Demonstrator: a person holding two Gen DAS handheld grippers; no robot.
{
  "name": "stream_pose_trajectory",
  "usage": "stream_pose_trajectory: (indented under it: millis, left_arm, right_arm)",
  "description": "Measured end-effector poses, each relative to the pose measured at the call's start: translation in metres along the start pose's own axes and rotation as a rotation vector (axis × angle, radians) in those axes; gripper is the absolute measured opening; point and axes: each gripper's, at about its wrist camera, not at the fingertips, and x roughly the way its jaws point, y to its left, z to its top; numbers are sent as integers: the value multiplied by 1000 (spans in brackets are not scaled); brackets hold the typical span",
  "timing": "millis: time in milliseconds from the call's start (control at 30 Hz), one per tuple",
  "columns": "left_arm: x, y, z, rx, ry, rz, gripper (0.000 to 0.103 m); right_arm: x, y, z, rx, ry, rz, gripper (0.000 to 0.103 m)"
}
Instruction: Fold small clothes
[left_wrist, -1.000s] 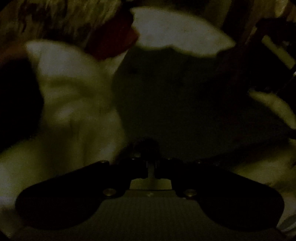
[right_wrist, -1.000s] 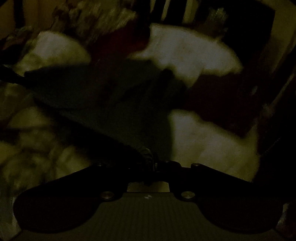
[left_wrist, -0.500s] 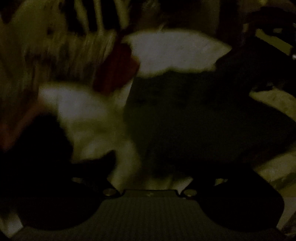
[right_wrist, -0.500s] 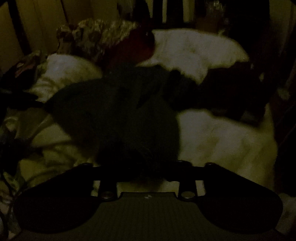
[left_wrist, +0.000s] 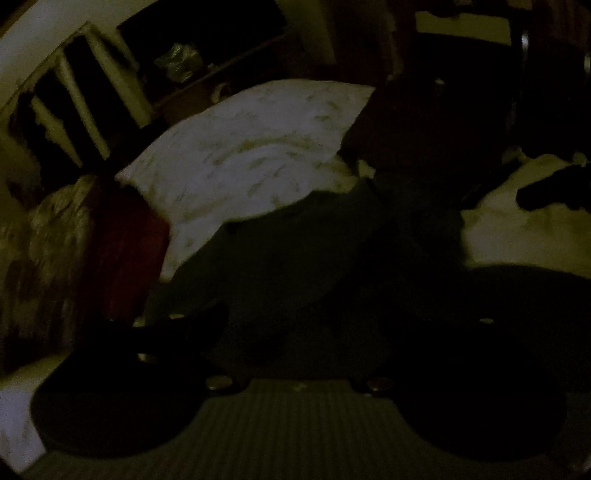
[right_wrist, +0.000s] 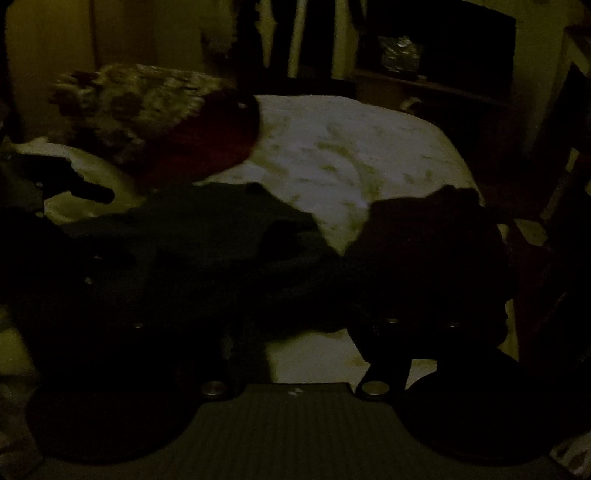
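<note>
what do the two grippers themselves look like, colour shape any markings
Both look alike: the left gripper and right gripper are black, with two rounded lobes flanking a grey ribbed plate, silver screw heads at the finger bases and a tiny pale mark. No cables or sleeves show in the dim light.

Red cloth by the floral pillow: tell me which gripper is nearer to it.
Left. The left gripper sits just beside the red cloth; the right gripper is farther off, across the dark green garment.

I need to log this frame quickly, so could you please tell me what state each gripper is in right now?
Left gripper: open, fingers spread over the dark garment, holding nothing.
Right gripper: open above the bedsheet, holding nothing.
</note>
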Motion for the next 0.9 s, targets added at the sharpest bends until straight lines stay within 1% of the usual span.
stream_pose_trajectory:
  millis: [33, 67, 167, 233, 267, 300, 333, 367, 400, 433, 467, 533, 567, 667, 733, 767, 833, 867, 900]
  left_arm:
    - [13, -4, 7, 15, -6, 37, 86]
    - [29, -12, 15, 26, -6, 57, 86]
    - [69, -26, 29, 41, -21, 74, 86]
    - [98, -39, 33, 74, -10, 110, 83]
    - [111, -44, 33, 85, 9, 121, 70]
    - [125, -47, 33, 84, 30, 106, 43]
    - [131, -45, 32, 60, 49, 86, 29]
    - [136, -40, 33, 12, 71, 48, 19]
    - [136, -31, 33, -37, 75, 21, 15]
    - [133, -23, 33, -59, 70, 16, 11]
    - [128, -14, 32, -66, 67, 17, 10]
    - [114, 11, 30, -84, 55, 46, 8]
    - [106, 29, 28, -101, 48, 77, 6]
    - [86, 95, 22, -193, 36, 188, 4]
    - [77, 137, 16, -249, 42, 289, 4]
    - [74, 163, 11, -275, 48, 382, 4]
    - [74, 203, 5, -318, 63, 533, 4]
    - [72, 222, 0, -356, 81, 576, 4]
    - [71, 236, -5, -400, 99, 548, 4]
  right_arm:
    - [11, -7, -2, 27, 9, 0, 100]
    - [17, -11, -3, 55, 16, 4, 99]
    - [25, -20, -12, 115, 32, 38, 99]
    - [24, -20, -17, 125, 36, 41, 99]
    - [24, -21, -19, 132, 39, 38, 99]
    - [24, -23, -22, 140, 42, 39, 99]
    - [24, -24, -24, 148, 45, 41, 99]
    - [24, -26, -26, 153, 46, 40, 99]
    - [25, -27, -27, 157, 44, 33, 99]
    - [26, -28, -27, 159, 41, 24, 99]
    - [25, -28, -27, 156, 35, 21, 99]
    - [27, -28, -24, 144, 19, 27, 99]
    - [28, -27, -22, 140, 12, 35, 99]
    - [38, -24, -14, 142, 15, 66, 99]
    - [50, -23, -9, 146, 22, 74, 96]
    - [56, -21, -7, 147, 22, 72, 95]
    - [64, -19, -3, 139, 24, 56, 93]
    - [67, -18, -1, 129, 26, 43, 92]
    - [70, -17, 0, 117, 30, 27, 92]
